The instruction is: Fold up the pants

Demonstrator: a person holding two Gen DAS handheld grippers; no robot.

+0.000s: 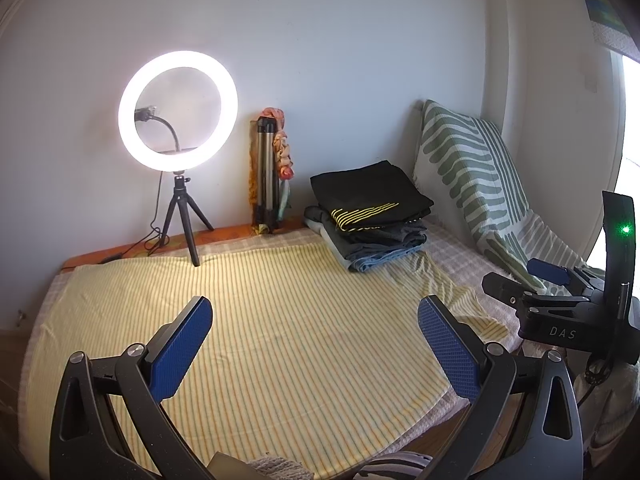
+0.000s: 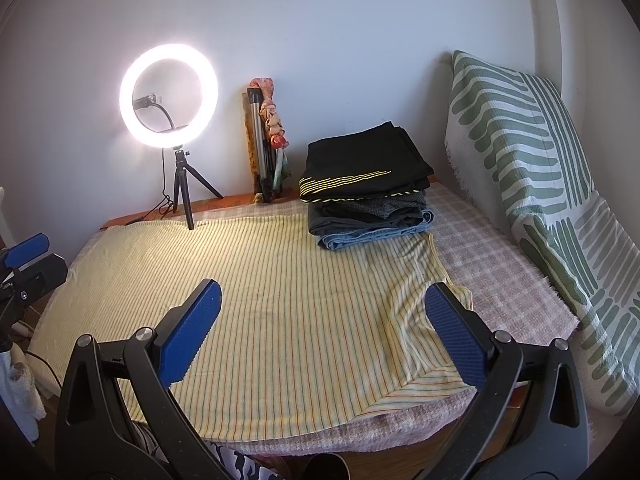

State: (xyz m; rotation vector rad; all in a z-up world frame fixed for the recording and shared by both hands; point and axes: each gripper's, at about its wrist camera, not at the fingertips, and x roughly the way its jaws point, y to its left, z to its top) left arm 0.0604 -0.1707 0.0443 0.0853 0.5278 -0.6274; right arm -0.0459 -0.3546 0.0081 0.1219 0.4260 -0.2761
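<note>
A lit ring lamp (image 1: pixel 178 110) on a small black tripod stands at the far left of the table (image 1: pixel 132 246), close against the wall. Just right of it a folded metal stand (image 1: pixel 266 172), draped with a patterned scarf (image 1: pixel 283 148), leans at the wall. A yellow striped cloth (image 1: pixel 280 320) lies spread over most of the tabletop, its right corner rumpled. The left gripper (image 1: pixel 316 348) hangs above the cloth's near half, blue pads wide apart and nothing between them. Farther right and back, past the cloth's far right corner, sits the stack of folded pants (image 1: pixel 372 212), a black pair with yellow stripes on top and denim at the bottom, well apart from both tools. The right gripper (image 2: pixel 324 334) hovers over the cloth's rumpled right side, jaws spread wide and empty; the stack lies beyond and between its fingers. A green-and-white patterned cushion (image 2: pixel 532 184) leans against the right wall, near the stack.
</note>
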